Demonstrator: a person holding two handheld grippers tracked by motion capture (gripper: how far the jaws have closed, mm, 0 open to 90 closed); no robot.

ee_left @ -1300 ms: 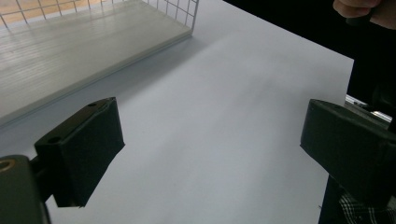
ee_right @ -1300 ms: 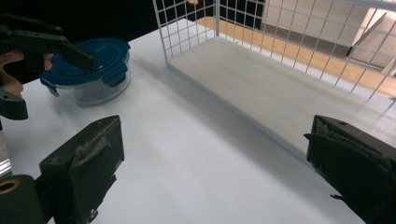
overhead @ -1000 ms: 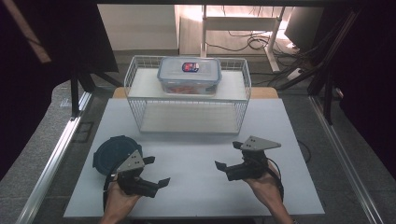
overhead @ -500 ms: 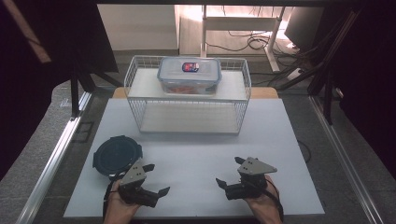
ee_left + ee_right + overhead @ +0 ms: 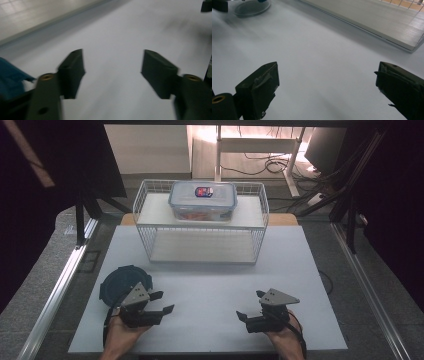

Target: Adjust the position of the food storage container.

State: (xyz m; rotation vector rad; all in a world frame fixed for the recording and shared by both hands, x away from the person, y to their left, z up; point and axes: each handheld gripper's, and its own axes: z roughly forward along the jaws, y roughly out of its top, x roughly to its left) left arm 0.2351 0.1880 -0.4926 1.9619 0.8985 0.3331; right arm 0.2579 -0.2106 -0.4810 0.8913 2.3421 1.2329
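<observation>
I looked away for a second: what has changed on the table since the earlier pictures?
Both hands drew back toward the table's near edge. The left gripper came off the dark round lid; its jaws have just been closing, with nothing between them. The right gripper is open and empty. The lidded container on the wire rack and the lid stayed put.

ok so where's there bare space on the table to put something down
The widest free patch is the white board between the wire rack and the two grippers. The strip right of the rack is bare too. The near left corner is crowded: the dark round lid lies beside the left gripper.
</observation>
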